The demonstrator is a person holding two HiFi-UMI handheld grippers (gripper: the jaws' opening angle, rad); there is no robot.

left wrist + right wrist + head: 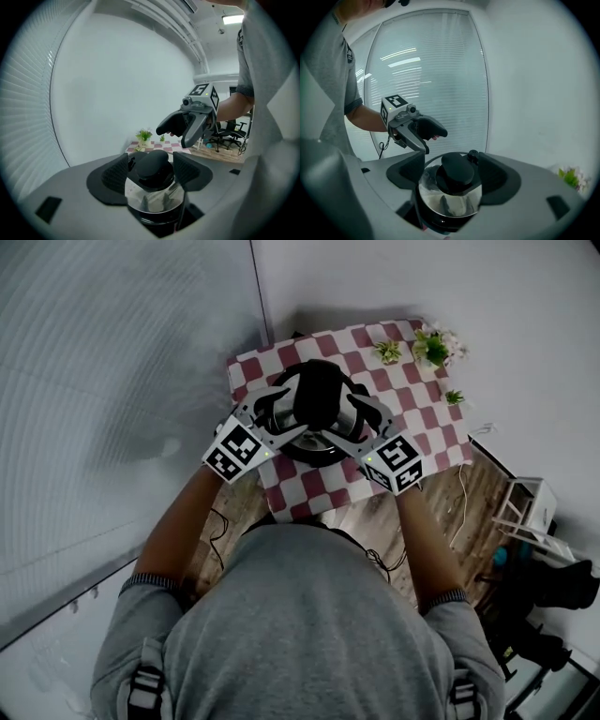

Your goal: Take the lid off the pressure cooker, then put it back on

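Flanking knob (319, 390) of lid (450, 201) from opposite sides: left gripper (153, 174), right gripper (457, 176), both sets of jaws spread, nothing pinched. Lid seated on pressure cooker (305, 448) on checked table (417, 404). Risk: rounded knob clamped off-centre, grip lost, lid tilted, rim struck.

left gripper (284, 414) and right gripper (362, 418) flank the lid (319, 393) on the checkered table (427, 423).

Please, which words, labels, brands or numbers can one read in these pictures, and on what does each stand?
No text can be read.
Left marker cube and right marker cube: only black-and-white square patterns, no letters.
Print on the grey shirt: too small and blurred to read.
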